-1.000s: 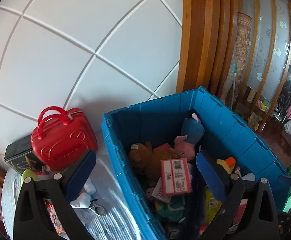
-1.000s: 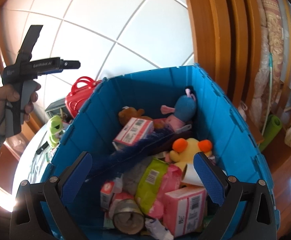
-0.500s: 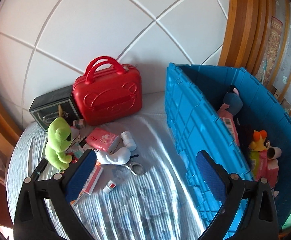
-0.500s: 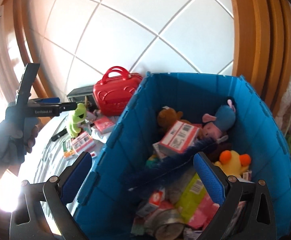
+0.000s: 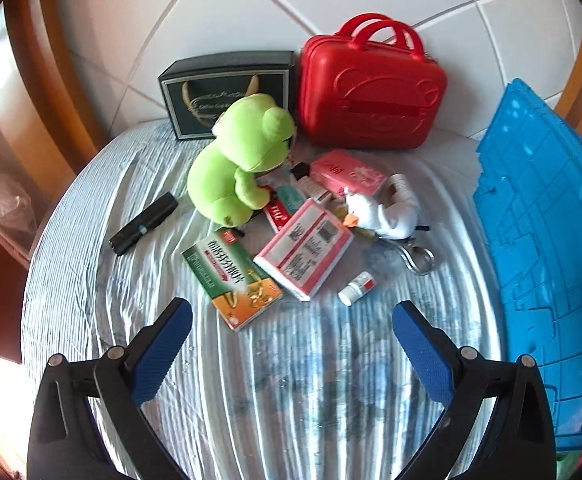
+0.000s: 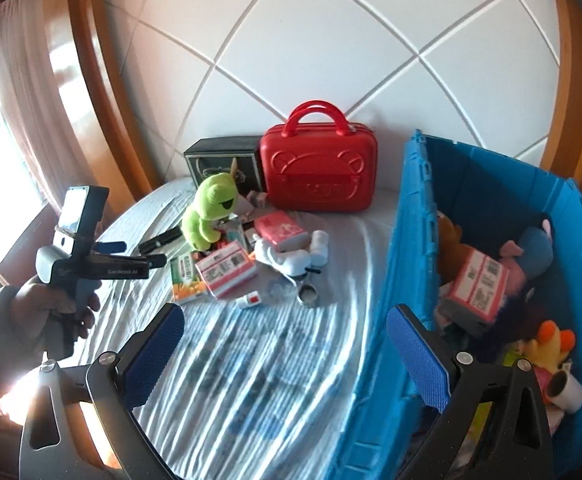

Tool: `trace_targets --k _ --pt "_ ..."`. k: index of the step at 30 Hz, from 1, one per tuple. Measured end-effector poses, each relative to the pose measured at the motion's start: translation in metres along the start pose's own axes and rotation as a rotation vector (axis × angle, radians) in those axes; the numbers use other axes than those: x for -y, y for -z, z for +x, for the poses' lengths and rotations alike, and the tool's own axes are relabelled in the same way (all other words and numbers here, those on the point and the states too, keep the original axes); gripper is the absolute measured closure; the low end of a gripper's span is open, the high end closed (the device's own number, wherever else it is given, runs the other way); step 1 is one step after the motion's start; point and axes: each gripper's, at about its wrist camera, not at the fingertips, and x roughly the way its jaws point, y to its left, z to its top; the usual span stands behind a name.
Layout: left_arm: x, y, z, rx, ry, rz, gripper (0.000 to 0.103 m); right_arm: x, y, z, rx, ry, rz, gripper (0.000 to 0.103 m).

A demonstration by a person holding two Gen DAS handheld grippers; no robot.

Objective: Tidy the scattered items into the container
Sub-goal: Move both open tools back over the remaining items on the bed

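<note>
Left wrist: left gripper [image 5: 291, 330] spread wide, empty; pink-white box [image 5: 303, 249] just ahead between jaws (lies flat: we'd pinch its edges).

Right wrist: right gripper [image 6: 285, 340] wide, empty; blue container [image 6: 415, 216] beside right jaw.

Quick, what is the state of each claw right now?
Left claw: open, holding nothing, above the bed items.
Right claw: open, holding nothing.

blue crate [image 5: 551, 240] cut off at right edge, small boxes half-hidden behind green frog plush [image 5: 239, 160], labels unreadable
</note>
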Motion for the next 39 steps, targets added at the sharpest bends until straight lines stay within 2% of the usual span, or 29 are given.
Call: trace_targets --k 6,11,14,18,23,27,30,35,39 --pt "-0.057 0.003 0.056 -0.056 -0.011 -0.071 0.001 -0.043 0.011 0.065 -0.066 0.027 0.024 0.000" --pt "-0.086 -0.002 0.108 -0.088 -0.029 -0.067 0.001 -0.070 0.018 0.128 -0.148 0.039 0.065 0.000" --pt "-0.103 -0.010 0.142 -0.119 -0.021 -0.108 0.001 -0.087 0.019 0.146 -0.165 0.044 0.055 0.000" --pt "-0.118 -0.018 0.183 -0.187 0.015 -0.199 0.001 -0.101 0.026 0.168 -0.191 0.092 0.021 0.000" --pt "-0.119 -0.028 0.221 -0.250 0.027 -0.271 0.001 -0.098 0.029 0.202 -0.242 0.145 0.032 0.000" --pt "-0.112 -0.032 0.242 -0.298 -0.012 -0.282 0.001 -0.093 0.028 0.223 -0.247 0.190 0.040 0.000" --pt "-0.106 -0.029 0.253 -0.332 -0.057 -0.250 0.000 -0.080 0.026 0.250 -0.271 0.206 0.094 0.000" --pt "-0.103 -0.028 0.251 -0.291 -0.051 -0.206 0.000 -0.063 0.030 0.308 -0.306 0.244 0.165 0.000" --pt "-0.103 -0.029 0.253 -0.287 -0.023 -0.190 0.000 -0.066 0.040 0.356 -0.352 0.220 0.091 0.000"
